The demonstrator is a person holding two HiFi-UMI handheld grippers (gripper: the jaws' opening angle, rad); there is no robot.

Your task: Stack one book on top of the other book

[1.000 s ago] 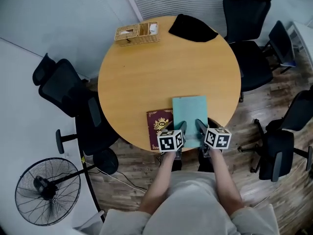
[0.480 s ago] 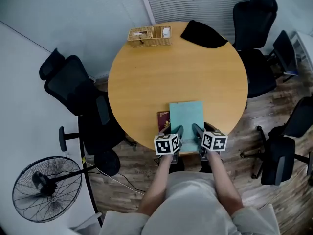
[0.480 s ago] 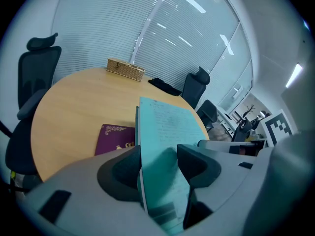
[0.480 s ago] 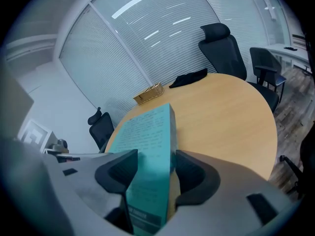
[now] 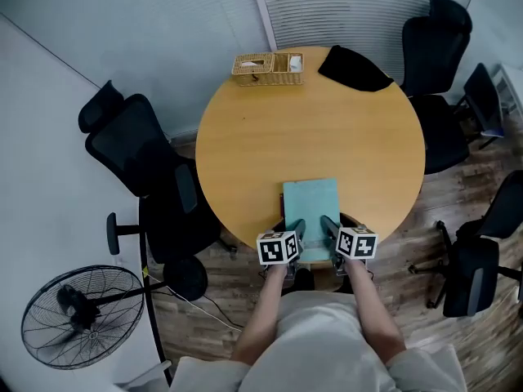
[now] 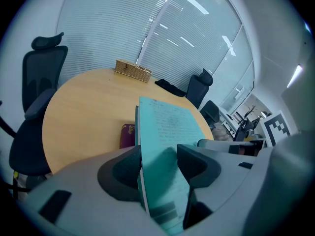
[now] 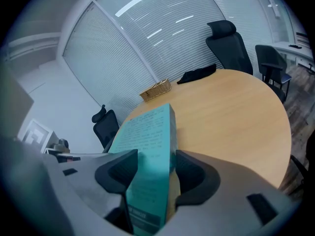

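Both grippers hold a teal book (image 5: pixel 310 209) at its near end, at the front edge of the round wooden table (image 5: pixel 310 129). My left gripper (image 5: pixel 296 231) is shut on the book's left edge and my right gripper (image 5: pixel 329 229) on its right edge. In the left gripper view the teal book (image 6: pixel 165 127) runs between the pads of the left gripper (image 6: pixel 157 163). A maroon book (image 6: pixel 127 135) peeks out beneath it to the left. In the right gripper view the right gripper (image 7: pixel 150 171) clamps the teal book (image 7: pixel 150 132). The head view hides the maroon book.
A wicker basket (image 5: pixel 267 69) and a black cloth (image 5: pixel 354 68) lie at the table's far edge. Black office chairs (image 5: pixel 135 149) stand left of the table, with more chairs (image 5: pixel 437 47) to the right. A floor fan (image 5: pixel 78 317) stands at the lower left.
Both grippers have carried the teal book to the left, over the maroon book. The maroon book lay uncovered beside it a second ago and is now covered in the head view.
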